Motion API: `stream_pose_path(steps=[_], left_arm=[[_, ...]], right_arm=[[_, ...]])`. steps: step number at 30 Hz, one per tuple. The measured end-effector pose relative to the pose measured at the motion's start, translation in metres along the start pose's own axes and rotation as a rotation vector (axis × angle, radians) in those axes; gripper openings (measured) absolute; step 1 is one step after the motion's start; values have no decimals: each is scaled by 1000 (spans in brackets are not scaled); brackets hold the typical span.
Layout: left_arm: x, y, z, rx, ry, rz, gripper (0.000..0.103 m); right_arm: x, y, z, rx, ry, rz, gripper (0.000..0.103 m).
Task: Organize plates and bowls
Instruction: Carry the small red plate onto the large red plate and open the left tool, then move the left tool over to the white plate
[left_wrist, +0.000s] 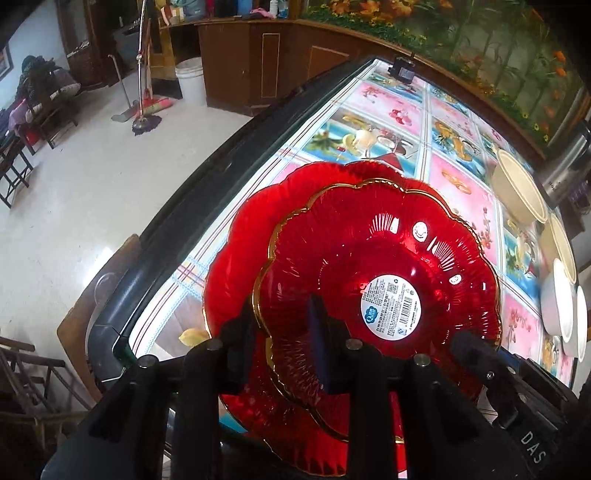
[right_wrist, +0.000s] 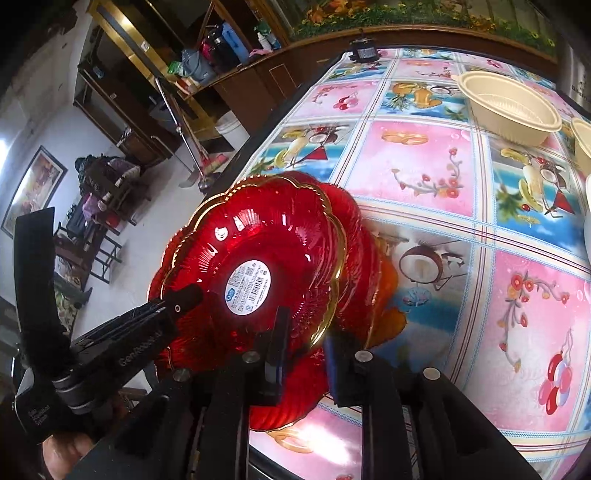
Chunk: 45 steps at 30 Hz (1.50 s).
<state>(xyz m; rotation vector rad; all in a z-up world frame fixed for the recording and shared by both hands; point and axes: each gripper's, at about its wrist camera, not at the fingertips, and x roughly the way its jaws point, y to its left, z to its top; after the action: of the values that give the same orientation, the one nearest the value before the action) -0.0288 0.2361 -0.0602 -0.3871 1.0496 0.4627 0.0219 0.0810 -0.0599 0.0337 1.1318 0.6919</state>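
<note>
**Gloss, Ribs and Matt Black**

The top red plate (left_wrist: 376, 280) is gleaming like glossy translucent glass or plastic, its ribbed surface catching bright highlights, with a gold-coloured rim and a smooth paper-looking label (left_wrist: 391, 306) at its centre. The red plate beneath (left_wrist: 236, 251) is showing the same shiny ribbing. The tablecloth (right_wrist: 461, 229) is shining like slick printed plastic. The cream bowl (right_wrist: 509, 107) is looking matt, thin plastic. The gripper fingers (right_wrist: 275, 350) are appearing matt black, with metal pins.
</note>
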Motion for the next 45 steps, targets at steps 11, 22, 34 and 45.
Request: stream_pose_path(steps=[11,22,34,45], left_arm=[[-24,6,1,-38,-72,-39,60],[-57,-15,7,-98,-177,-117,77],[-63,-107,-19,89,-196,-194,77],[-63,-168,-49,283,-225,-190,77]], right_arm=[[-21,2,2,-3,-23,28,59],[-74,-54,-7,143,-128,98,74],[-119,-151,-36,364,-295,39,77],[-123,-197,-65,460,-309,-3,78]])
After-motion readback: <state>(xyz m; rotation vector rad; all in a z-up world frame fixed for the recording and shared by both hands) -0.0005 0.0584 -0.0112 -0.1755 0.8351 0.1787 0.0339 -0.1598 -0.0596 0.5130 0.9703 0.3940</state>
